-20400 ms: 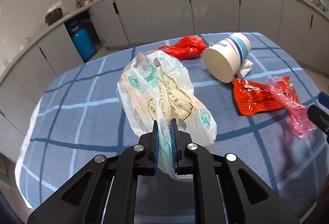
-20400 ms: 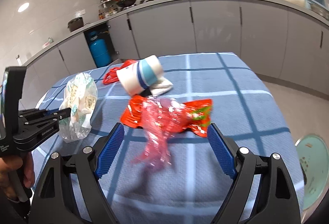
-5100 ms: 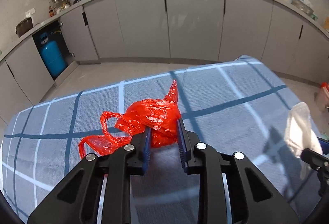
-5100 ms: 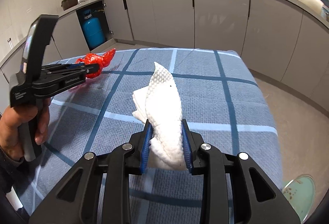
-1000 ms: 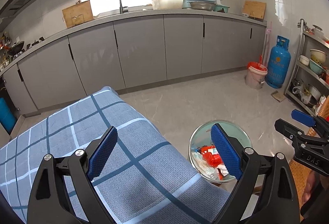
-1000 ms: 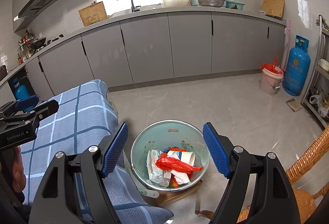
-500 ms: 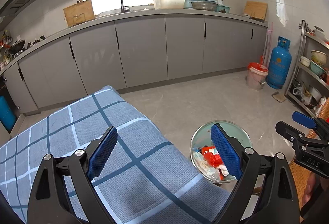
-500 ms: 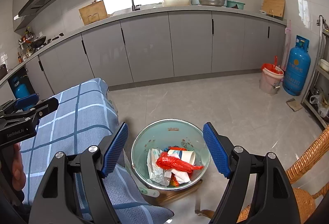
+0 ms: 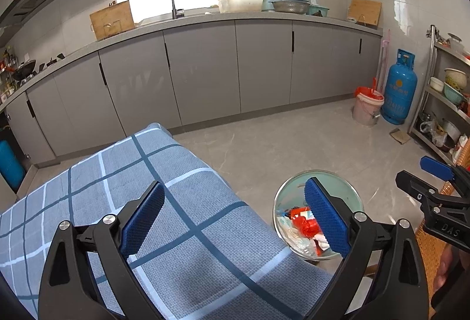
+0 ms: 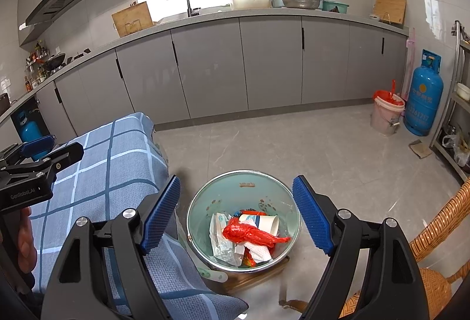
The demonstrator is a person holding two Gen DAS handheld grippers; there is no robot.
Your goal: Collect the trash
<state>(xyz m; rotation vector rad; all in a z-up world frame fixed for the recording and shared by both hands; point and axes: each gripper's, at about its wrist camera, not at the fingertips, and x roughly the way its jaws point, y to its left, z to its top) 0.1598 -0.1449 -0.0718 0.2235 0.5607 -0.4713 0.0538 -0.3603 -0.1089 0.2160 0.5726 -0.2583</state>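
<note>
Several pieces of trash (image 10: 249, 234) lie heaped in the round bin (image 10: 243, 179) on the floor, just off the tabletop's (image 9: 182, 202) corner: a red plastic bag on top, a paper cup on its side, white paper towel, clear wrapper beneath. The stretch of checked cloth visible in both views carries nothing.

Right gripper (image 10: 236, 215) hangs over the bin, fingers spread wide and opening a touch further, nothing between them. Left gripper (image 9: 232, 215) sits over the tabletop's corner beside the bin, fingers wide apart, also empty. A hand shows at the edge of each view, on the other gripper's handle.

Judgement: the drop looks done; task near or at its end. To finish well, keep both sets of fingers wide until clear of the bin rim, so no bag handle snags and lifts back out. Then sweep a look across the rest of the tabletop, much of it out of view, and the floor around the bin for strays.
</note>
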